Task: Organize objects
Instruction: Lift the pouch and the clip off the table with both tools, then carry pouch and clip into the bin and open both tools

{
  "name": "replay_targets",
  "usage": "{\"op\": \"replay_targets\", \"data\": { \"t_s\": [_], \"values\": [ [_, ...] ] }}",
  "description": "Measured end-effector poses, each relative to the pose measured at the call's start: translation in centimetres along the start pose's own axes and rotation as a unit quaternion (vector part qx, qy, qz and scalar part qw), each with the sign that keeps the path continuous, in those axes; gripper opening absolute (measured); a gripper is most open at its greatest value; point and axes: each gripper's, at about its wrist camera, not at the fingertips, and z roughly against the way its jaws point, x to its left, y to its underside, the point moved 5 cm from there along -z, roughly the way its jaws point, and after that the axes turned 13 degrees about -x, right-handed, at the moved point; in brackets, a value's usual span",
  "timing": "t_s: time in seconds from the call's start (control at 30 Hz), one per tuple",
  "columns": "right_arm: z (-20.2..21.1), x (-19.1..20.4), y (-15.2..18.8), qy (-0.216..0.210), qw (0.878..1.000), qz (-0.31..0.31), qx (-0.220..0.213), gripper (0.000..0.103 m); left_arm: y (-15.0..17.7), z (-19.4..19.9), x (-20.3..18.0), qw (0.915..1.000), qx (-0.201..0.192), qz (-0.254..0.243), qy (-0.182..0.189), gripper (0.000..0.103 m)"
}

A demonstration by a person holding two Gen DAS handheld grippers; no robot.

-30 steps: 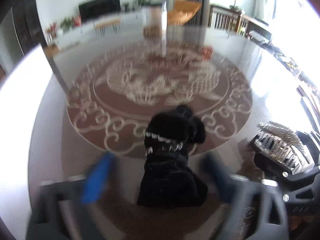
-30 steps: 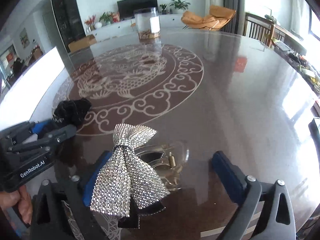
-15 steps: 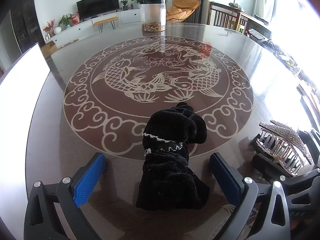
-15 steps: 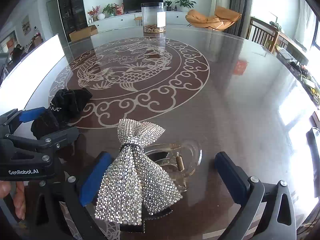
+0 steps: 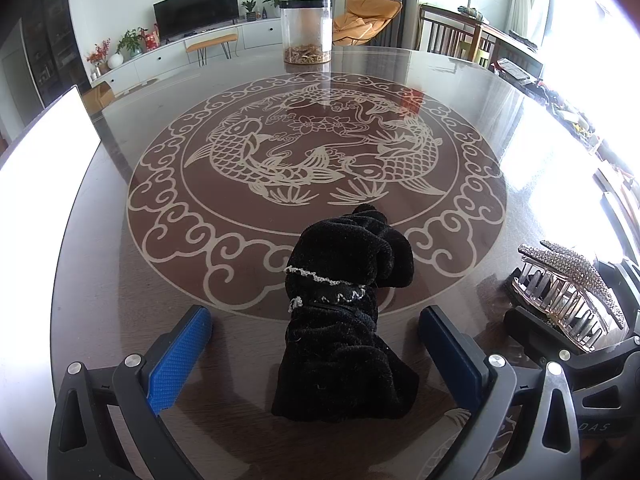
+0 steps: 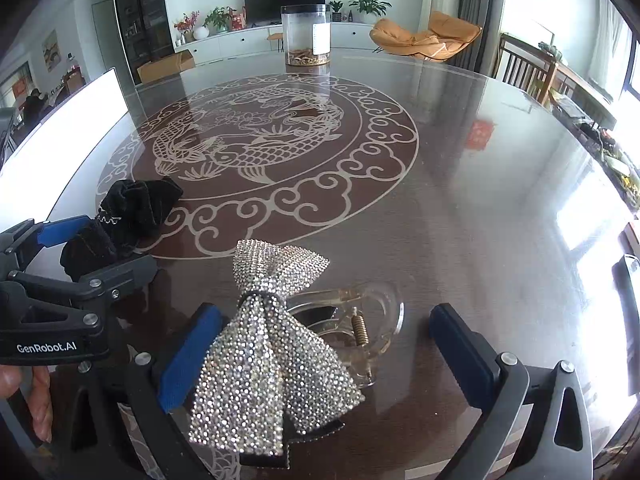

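The left gripper (image 5: 316, 344) with blue pads is now steady and sharp in its own view, where a second ago it was a blur. Its jaws are wide apart, one on each side of the soft black velvet hair bow with a thin white bead trim (image 5: 346, 320). The bow lies flat on the shiny brown round table with the pale fish drawing (image 5: 320, 152), and nothing squeezes it yet.

The right gripper (image 6: 320, 344) has moved a little closer to the sparkly silver bow on a clear plastic claw clip (image 6: 276, 344). Its jaws are wide apart too. The left pad is just beside the sparkly bow; I cannot tell if it touches.

So both grippers look lined up to grab, and neither thing has been moved away yet.

The side of the left gripper reads "GenRobot.AI" in white letters. The tall clear jar (image 6: 306, 36) has a white label, too small to read. Red signs with writing are too small as well.
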Motion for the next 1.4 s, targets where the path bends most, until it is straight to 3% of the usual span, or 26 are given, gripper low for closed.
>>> {"op": "replay_targets", "data": {
  "t_s": [0.43,0.63,0.7,0.73,0.77,0.8,0.83,0.9,1.1,1.23,1.3,1.4],
  "values": [
    [-0.1,0.1,0.0,-0.002,1.000,0.000,0.000,0.103,-0.2,-0.2,-0.1,0.9999,0.011,-0.002,0.001,0.103],
    [-0.3,0.1,-0.1,-0.008,1.000,0.007,0.009,0.103,-0.5,-0.5,-0.2,0.9988,0.023,-0.030,0.030,0.103],
    [-0.4,0.0,-0.2,-0.013,0.999,0.013,0.038,0.103,-0.9,-0.2,-0.2,0.9989,-0.001,-0.034,0.032,0.087],
    [-0.5,-0.2,-0.3,-0.006,0.999,0.004,0.051,0.100,-1.1,0.0,-0.3,0.9985,-0.016,-0.039,0.036,0.056],
    [-0.3,-0.3,-0.5,0.003,0.999,-0.005,0.048,0.092,-1.3,0.3,-0.6,0.9976,-0.025,-0.048,0.043,0.035],
    [0.1,-0.2,-0.8,0.008,0.999,-0.010,0.037,0.066,-1.4,0.4,-0.9,0.9972,-0.028,-0.056,0.040,0.035],
    [0.3,-0.1,-1.1,0.016,0.999,-0.013,0.032,0.050,-1.3,0.5,-1.1,0.9969,-0.030,-0.059,0.042,0.035],
    [0.6,0.1,-1.0,0.018,0.999,-0.046,0.022,0.049,-0.6,1.3,-1.4,0.9964,-0.032,-0.057,0.054,0.034],
    [3.2,2.3,0.1,-0.026,0.997,-0.078,-0.007,0.049,1.0,7.1,-0.5,0.9942,-0.045,-0.001,0.098,0.034],
    [5.8,3.7,-2.5,-0.067,0.993,-0.090,-0.030,0.049,-0.8,13.4,2.3,0.9880,-0.085,0.055,0.117,0.034],
    [7.6,5.5,-4.7,-0.094,0.991,-0.083,-0.045,0.049,-2.5,17.3,4.9,0.9833,-0.124,0.071,0.113,0.034],
    [10.5,10.8,-9.0,-0.164,0.982,-0.059,-0.069,0.049,-4.5,22.3,10.4,0.9793,-0.168,0.084,0.075,0.035]
  ]
}}
